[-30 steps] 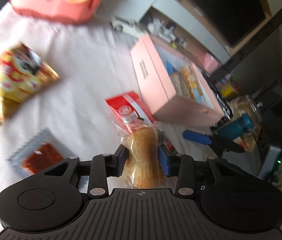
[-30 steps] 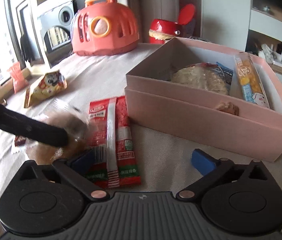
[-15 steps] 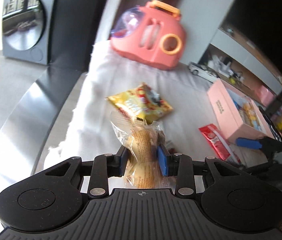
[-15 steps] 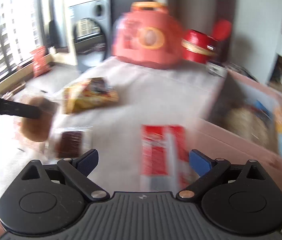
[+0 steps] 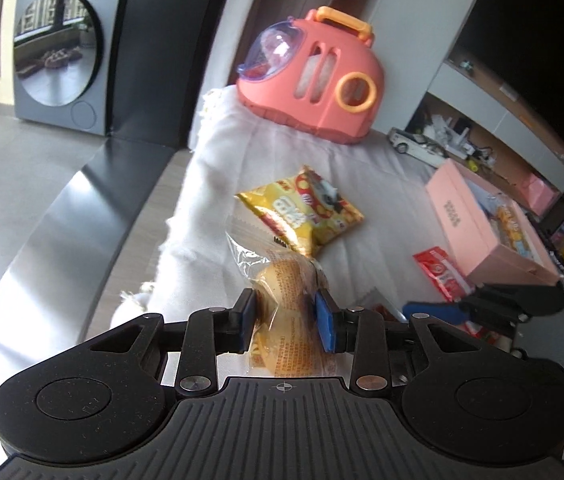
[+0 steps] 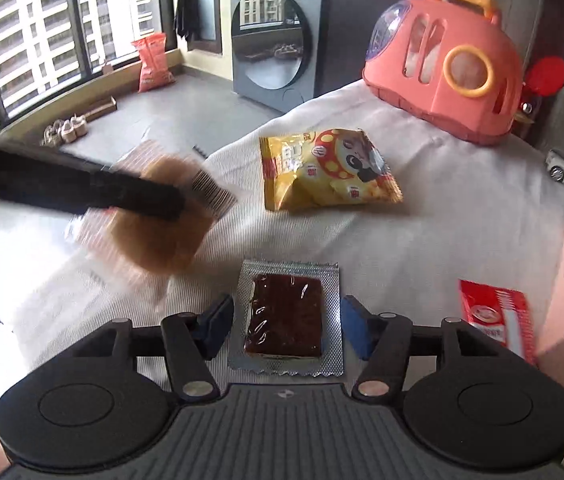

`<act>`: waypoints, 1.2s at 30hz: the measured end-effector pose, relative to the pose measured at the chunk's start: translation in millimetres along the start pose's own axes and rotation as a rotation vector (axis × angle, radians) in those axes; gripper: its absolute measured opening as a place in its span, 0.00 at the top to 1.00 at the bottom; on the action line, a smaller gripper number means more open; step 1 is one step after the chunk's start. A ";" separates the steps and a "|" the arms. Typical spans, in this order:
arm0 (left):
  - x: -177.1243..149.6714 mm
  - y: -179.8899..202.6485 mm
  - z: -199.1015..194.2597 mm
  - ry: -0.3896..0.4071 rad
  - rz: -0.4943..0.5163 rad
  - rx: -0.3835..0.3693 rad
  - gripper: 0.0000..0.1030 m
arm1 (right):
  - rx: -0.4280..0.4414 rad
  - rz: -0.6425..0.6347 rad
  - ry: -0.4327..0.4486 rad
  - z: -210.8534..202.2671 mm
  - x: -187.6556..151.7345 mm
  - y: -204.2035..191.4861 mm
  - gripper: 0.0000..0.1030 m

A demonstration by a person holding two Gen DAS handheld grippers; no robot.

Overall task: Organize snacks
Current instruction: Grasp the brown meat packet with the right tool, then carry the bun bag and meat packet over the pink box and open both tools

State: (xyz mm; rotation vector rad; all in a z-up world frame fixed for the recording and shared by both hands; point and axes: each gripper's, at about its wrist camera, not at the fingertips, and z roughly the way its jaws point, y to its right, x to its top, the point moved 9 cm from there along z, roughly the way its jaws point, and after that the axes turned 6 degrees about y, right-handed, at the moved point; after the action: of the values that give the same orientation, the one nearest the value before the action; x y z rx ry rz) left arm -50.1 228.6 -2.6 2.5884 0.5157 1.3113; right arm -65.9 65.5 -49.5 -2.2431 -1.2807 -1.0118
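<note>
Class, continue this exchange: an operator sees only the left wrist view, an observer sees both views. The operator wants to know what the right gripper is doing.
Operator: What sits at the right gripper?
Observer: A dark brown bar in a silver packet lies flat on the cloth, inside the right gripper.
Operator: Gripped yet?
Observer: No. Its jaws have just been closing, but cloth shows at each side of the packet.
</note>
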 end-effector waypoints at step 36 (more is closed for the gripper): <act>102.8 286.0 201.5 -0.176 0.057 -0.532 0.65 | -0.456 0.444 0.246 -170.8 11.9 316.9 0.41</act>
State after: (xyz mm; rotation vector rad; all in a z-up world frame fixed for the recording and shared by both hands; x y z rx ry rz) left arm 231.4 2.4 47.5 2.2482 0.0467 1.0432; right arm 139.2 -197.8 85.8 -2.4608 -0.4427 -1.4422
